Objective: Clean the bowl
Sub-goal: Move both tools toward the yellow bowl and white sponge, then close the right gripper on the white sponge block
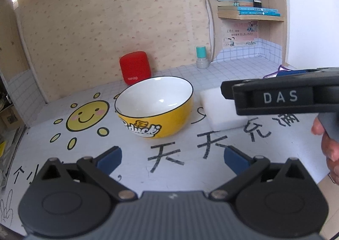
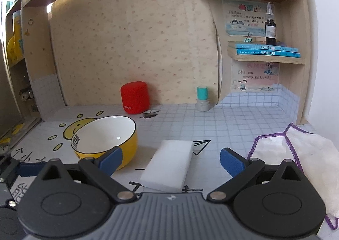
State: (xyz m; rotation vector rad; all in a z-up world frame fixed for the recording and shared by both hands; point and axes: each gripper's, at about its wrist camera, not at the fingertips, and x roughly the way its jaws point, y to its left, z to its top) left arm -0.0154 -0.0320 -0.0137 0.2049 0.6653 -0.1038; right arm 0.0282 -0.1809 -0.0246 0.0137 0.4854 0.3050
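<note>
A yellow bowl (image 1: 155,108) with a white inside and a black rim stands upright on the printed desk mat; the right wrist view has the bowl (image 2: 107,138) at lower left. A white sponge block (image 1: 220,108) lies flat just right of it, and the sponge (image 2: 169,165) sits between my right gripper's spread fingers, still on the mat. My left gripper (image 1: 171,160) is open, a short way in front of the bowl, holding nothing. My right gripper (image 2: 170,161) is open above the sponge; its black body (image 1: 279,95) crosses the left wrist view at right.
A red speaker (image 1: 135,67) and a teal-capped small jar (image 1: 201,57) stand at the back wall. A white cloth with purple edging (image 2: 296,155) lies at the right. Shelves at back right carry blue books (image 2: 269,50) and a dark dropper bottle (image 2: 270,25). A hand (image 1: 328,144) grips the right tool.
</note>
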